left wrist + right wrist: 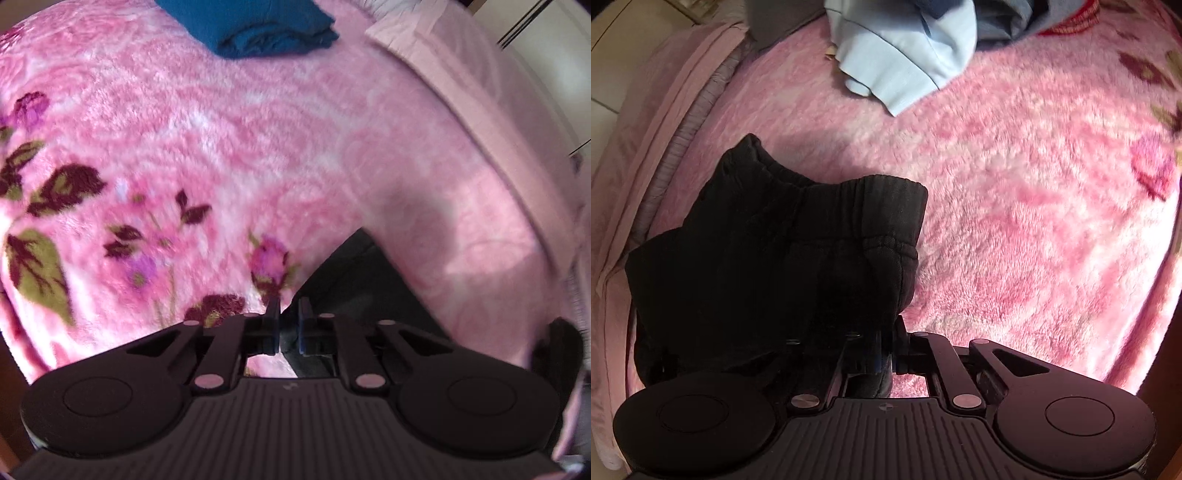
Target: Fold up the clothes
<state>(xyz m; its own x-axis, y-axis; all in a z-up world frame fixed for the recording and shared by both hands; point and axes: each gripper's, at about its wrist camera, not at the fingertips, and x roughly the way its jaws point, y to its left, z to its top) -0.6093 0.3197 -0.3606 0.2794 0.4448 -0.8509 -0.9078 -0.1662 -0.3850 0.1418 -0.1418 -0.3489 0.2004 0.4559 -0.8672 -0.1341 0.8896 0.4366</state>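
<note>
Black garment (775, 251): thick knit with ribbed elastic band, hanging doubled over in front of right gripper (884, 354), above pink fleece blanket (1034, 229) on bed. Fingers of right gripper drawn nearly together with dark cloth between them; judged pinched on garment near its right edge. Left gripper (289, 325): fingers close together, narrow gap showing; dark cloth (354, 280) directly beyond tips, but whether actually pinched cannot be told.

Handling, judged: soft, limp, moderately heavy for clothing; sags and bunches under own weight, not slippery, not fragile. Fleece beneath likely to drag on fabric. Best hold at ribbed band or at corners, where layers are thick and firm.

Elsewhere: folded teal garment (258, 29) lying flat at far end of blanket in left view. Light blue garment (905, 55) crumpled in loose pile with darker clothes at far end in right view.

Containers: none seen; clothes resting directly on blanket.
</note>
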